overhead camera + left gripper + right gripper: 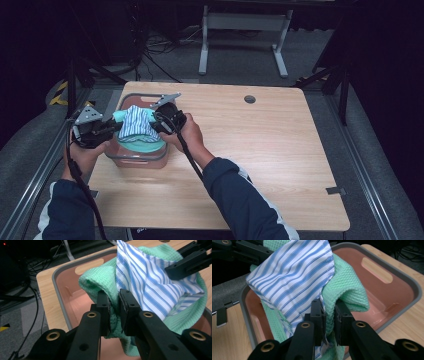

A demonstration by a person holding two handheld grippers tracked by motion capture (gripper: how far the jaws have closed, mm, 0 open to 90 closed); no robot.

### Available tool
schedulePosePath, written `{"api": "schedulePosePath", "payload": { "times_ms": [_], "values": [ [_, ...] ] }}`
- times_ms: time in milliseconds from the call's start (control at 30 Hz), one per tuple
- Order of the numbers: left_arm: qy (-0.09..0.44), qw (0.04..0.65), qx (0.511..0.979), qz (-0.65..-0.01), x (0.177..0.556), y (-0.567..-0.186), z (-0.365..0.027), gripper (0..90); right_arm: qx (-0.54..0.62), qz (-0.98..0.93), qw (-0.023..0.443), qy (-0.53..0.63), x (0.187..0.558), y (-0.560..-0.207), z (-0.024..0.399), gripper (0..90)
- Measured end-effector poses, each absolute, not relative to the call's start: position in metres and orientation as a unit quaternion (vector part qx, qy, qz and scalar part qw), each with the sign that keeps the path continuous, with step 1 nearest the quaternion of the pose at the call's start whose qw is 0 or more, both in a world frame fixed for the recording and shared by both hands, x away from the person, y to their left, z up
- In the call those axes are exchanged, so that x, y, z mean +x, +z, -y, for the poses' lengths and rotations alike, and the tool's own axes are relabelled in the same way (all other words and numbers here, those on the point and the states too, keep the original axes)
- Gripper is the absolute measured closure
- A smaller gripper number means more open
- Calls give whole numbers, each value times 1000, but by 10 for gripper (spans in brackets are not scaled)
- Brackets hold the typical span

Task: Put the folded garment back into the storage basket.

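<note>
Green waffle-weave cloth [142, 145] and a blue-and-white striped cloth [136, 123] lying on it hang together over the pink bin [136, 161], held just above its opening. The left gripper [114, 305] is clamped on the green cloth's edge at the bin's left side, while the right gripper [329, 315] pinches the green and striped cloths together at the bin's right side. Beyond the bin, the wooden table [260, 145] runs bare to a round hole [249, 99] near its far edge.

no readable text, label, brand, number or sign anywhere
</note>
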State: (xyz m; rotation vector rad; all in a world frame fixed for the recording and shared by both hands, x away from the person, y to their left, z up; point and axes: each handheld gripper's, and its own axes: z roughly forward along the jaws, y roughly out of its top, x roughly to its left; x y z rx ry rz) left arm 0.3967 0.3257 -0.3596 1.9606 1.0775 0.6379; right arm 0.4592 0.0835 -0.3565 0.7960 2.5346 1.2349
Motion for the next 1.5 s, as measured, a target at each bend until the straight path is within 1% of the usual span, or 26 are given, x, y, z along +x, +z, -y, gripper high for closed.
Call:
{"api": "schedulePosePath", "payload": {
  "times_ms": [100, 300, 433, 467, 533, 767, 833, 967, 1000, 1133, 1400, 1500],
  "values": [
    [253, 381, 779, -429, 399, -366, -326, 791, 280, -863, 91, 410, 465, -367, -90, 796],
    [253, 367, 784, -433, 403, -373, -325, 791, 287, -867, 87, 398, 470, -378, -95, 796],
    [275, 323, 800, -425, 405, -380, -318, 788, 288, -870, 82, 392, 471, -384, -96, 795],
    [275, 323, 800, -425, 405, -380, -318, 788, 288, -870, 82, 392, 471, -384, -96, 795],
    [281, 304, 807, -420, 407, -385, -313, 788, 288, -872, 81, 387, 471, -387, -97, 793],
    [276, 295, 813, -420, 408, -388, -312, 787, 285, -876, 85, 380, 470, -392, -98, 788],
    [279, 296, 812, -420, 409, -390, -310, 782, 287, -876, 87, 377, 471, -393, -98, 775],
    [280, 286, 812, -424, 410, -391, -311, 752, 287, -880, 91, 368, 471, -395, -98, 734],
    [280, 289, 811, -424, 410, -391, -311, 729, 285, -881, 95, 366, 471, -395, -97, 722],
    [282, 299, 808, -424, 408, -389, -312, 687, 282, -883, 97, 362, 470, -396, -96, 713],
    [282, 303, 811, -413, 406, -386, -308, 686, 279, -881, 103, 367, 467, -394, -91, 699],
    [282, 305, 811, -413, 404, -384, -307, 684, 277, -880, 102, 371, 465, -393, -88, 681]
  ]
}}
